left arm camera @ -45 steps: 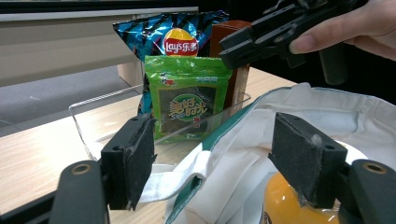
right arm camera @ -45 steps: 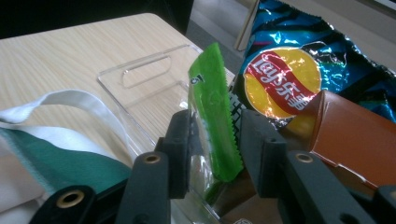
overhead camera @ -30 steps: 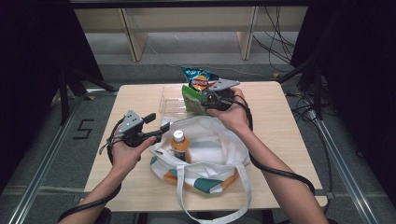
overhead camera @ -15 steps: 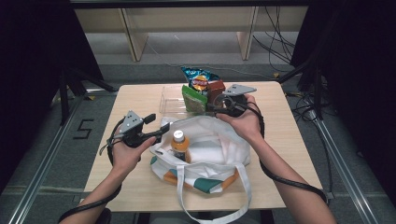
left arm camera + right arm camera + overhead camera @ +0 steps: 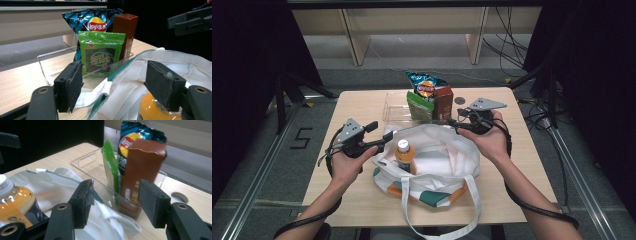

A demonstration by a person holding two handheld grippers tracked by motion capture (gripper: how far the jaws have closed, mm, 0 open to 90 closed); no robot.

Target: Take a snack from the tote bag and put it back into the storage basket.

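Left gripper (image 5: 379,136): fingers (image 5: 72,85) spread wide and holding nothing. The rim of the white cloth bag (image 5: 437,160) passes between them, its green-edged hem just beyond the pads. Past the right-hand finger sits the orange drink bottle (image 5: 152,110), standing upright inside the bag with a white cap.

Right gripper (image 5: 457,122): fingers (image 5: 83,202) likewise wide apart, empty, poised at the far edge of the bag. Directly ahead of and between them stands the brown box (image 5: 141,170), upright in the clear tray (image 5: 394,107); its printing is too blurred to read. Just left of the box, edge-on to the fingers, is the green snack packet (image 5: 111,172).

From the left gripper view the green packet (image 5: 101,56) faces the fingers and bears yellow Chinese characters on a dark panel. Behind it rises the blue crisp bag (image 5: 92,22), marked with the red-and-yellow "Lay's" badge followed by Chinese characters.

Worktop (image 5: 357,105): light wood; tray beyond both sets of fingers, bag nearer the person. A "5" (image 5: 301,138) is marked on the floor beside the left hand (image 5: 346,165).
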